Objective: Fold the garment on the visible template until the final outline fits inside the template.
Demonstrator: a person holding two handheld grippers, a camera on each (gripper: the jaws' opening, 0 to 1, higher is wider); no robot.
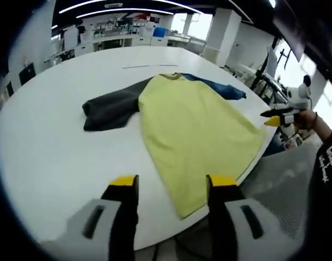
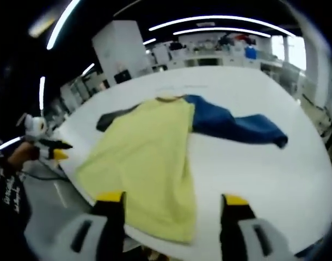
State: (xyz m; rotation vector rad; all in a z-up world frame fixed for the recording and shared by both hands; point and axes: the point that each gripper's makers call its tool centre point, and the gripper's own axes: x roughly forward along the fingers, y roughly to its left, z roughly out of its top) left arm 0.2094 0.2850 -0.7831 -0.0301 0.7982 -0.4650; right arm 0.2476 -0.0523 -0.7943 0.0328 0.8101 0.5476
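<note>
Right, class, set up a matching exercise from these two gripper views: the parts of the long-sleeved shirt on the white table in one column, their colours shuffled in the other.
Things:
1. Shirt body
2. Sleeve lying toward the left gripper's side
3. Sleeve lying toward the right gripper's side
4. Round table

Colours:
A. Blue
B. White
C. Pale yellow
D. Dark grey

Pairs: 1-C, 2-D, 3-A, 4-B

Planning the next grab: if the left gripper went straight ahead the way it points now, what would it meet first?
Probably the yellow body of the shirt, near its hem at the table edge. The left gripper is open and aimed there, though depth is unclear.
</note>
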